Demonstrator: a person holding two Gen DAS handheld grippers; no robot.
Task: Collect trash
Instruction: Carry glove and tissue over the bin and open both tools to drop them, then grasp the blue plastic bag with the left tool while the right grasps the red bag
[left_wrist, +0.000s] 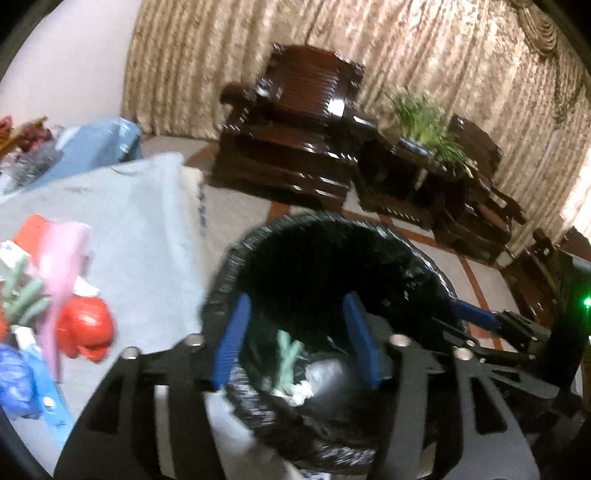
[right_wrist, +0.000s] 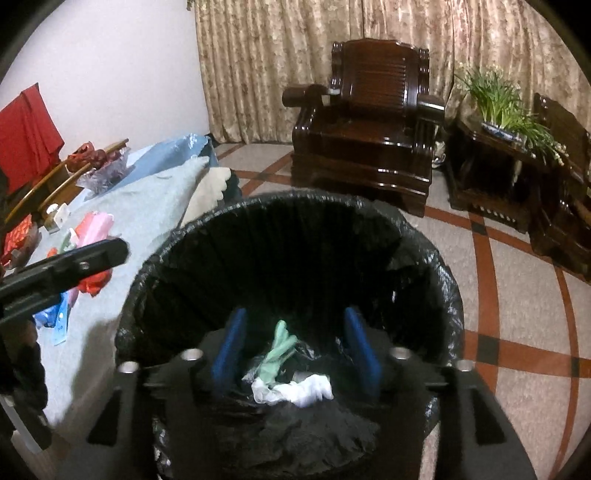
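Bin stands at centre, on the floor. Trash pieces lie in it at 6 o'clock. Table adjoins the bin at 9 o'clock, wrappers lying on it. Armchair stands behind at 12 o'clock; plant on side table at 2 o'clock.

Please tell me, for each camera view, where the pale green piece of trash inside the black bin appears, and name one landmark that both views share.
Left wrist view: pale green trash lies low in the black-lined bin, bottom centre, blurred, between the left gripper fingers.
Right wrist view: pale green trash lies bottom centre beside white crumpled trash, between the right gripper fingers.
Shared landmark: the dark wooden armchair.
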